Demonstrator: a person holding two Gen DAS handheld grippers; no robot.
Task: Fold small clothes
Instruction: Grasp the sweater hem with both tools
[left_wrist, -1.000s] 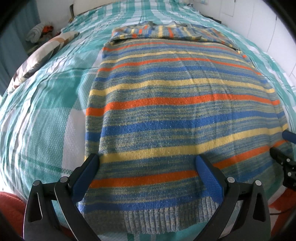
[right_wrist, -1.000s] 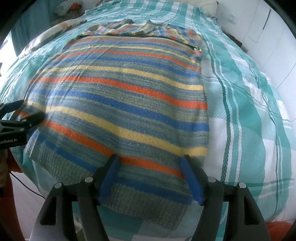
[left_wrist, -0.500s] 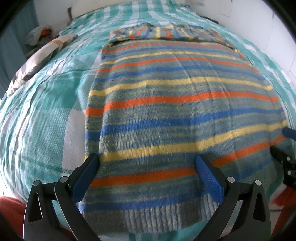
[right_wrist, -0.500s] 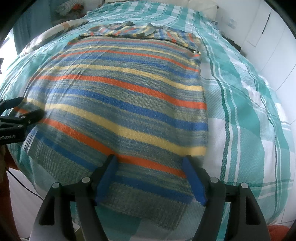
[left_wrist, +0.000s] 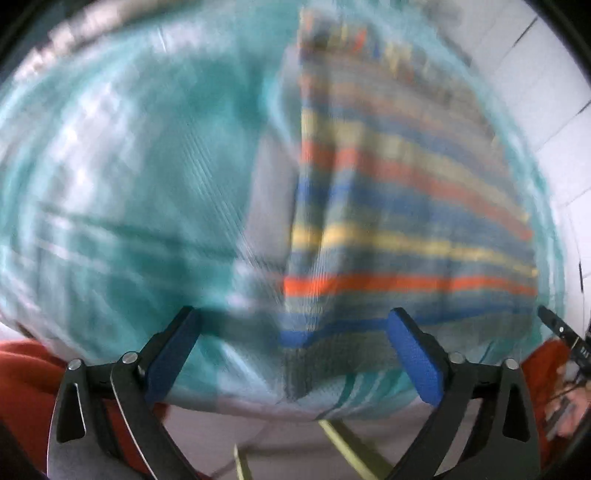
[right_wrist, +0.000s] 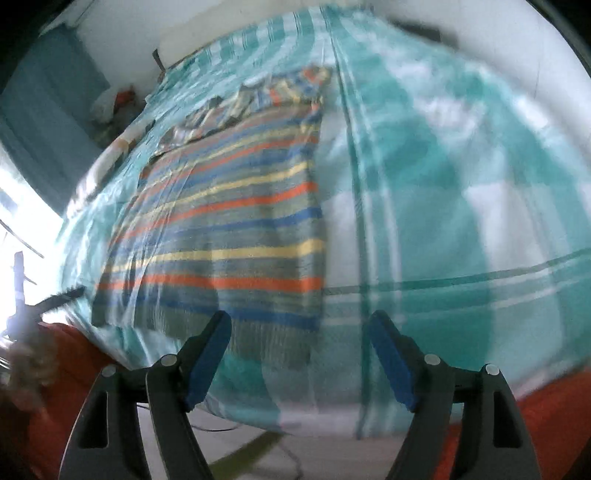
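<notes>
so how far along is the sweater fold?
Done: striped sweater lies spread flat on the checked bedspread. In hand: nothing; left gripper and right gripper are open and empty near its hem corners. Left: every fold of the body.

Ahead of your left gripper (left_wrist: 295, 354), with its blue pads on black fingers, the sweater (left_wrist: 406, 206) was banded in orange, blue, yellow and grey-green, its hem ribbed grey. The bed sheet (right_wrist: 461, 192) beyond your right gripper (right_wrist: 301, 354) was teal-and-white check. Orange-red fabric (left_wrist: 26, 376) showed beside the left gripper.
</notes>
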